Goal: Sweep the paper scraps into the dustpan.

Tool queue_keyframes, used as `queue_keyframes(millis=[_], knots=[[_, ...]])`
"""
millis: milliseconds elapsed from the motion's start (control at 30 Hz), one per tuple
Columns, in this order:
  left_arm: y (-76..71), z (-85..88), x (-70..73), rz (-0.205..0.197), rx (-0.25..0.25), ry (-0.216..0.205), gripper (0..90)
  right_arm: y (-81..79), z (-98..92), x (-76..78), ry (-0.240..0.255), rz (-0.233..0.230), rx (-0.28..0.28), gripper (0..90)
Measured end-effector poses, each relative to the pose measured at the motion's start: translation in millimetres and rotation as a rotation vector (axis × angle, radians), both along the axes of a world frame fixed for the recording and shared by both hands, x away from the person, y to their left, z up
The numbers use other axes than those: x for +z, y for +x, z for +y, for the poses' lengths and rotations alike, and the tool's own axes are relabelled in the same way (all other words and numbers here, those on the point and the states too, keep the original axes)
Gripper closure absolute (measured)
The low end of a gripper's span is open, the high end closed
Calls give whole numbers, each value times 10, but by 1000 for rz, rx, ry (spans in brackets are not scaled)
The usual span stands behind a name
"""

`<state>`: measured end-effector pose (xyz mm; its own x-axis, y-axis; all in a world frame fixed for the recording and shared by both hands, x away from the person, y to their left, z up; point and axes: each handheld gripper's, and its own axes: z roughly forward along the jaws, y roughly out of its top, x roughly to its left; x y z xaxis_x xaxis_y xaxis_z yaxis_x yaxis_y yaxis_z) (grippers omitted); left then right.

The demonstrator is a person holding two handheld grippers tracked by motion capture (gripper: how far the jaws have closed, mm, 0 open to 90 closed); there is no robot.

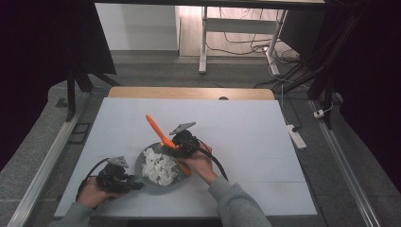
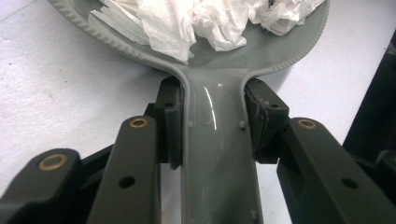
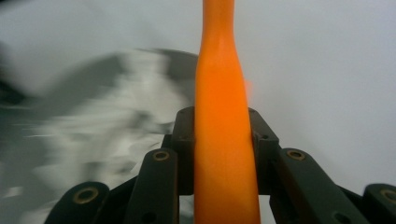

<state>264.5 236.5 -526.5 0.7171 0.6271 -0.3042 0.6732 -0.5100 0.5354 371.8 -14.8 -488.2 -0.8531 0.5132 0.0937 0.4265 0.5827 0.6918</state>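
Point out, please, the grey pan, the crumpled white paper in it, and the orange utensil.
grey pan (image 2: pixel 219 140), left gripper view, on its handle between the gripper's jaws.
crumpled white paper (image 1: pixel 158 166), high view, on the middle of the pile.
orange utensil (image 3: pixel 223 126), right gripper view, on its handle.

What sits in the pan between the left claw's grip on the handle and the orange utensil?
In the high view, crumpled white paper lies in the grey pan.

Grey pan (image 1: pixel 142 163) flat on white table, crumpled white paper (image 1: pixel 158 166) inside, orange utensil (image 1: pixel 158 128) raised, tilted above pan's far rim
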Motion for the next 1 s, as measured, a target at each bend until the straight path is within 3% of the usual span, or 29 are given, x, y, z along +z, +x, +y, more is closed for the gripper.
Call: queue_keyframes(millis=[33,133,200,300,567,833,900,1000], knots=[[-1,-4,-2,-2,1,0,611,-65,2,31,31,24,21,703],[-10,-7,-2,-9,4,-1,611,-242,1,167,25,-42,54,703],[-18,0,1,-22,5,-9,611,-290,-43,270,45,-73,44,703],[-25,12,-9,-28,5,-28,611,-301,-121,364,30,-121,17,703],[-33,5,-22,-41,8,-34,611,-250,-330,350,68,-94,-22,703],[-36,4,-30,-44,9,-36,611,-190,-519,386,104,-103,-73,703],[-34,2,-30,-44,10,-37,611,-112,-539,349,74,-117,-105,703],[-35,-2,-29,-42,12,-38,611,113,-496,202,21,-79,-158,703]])
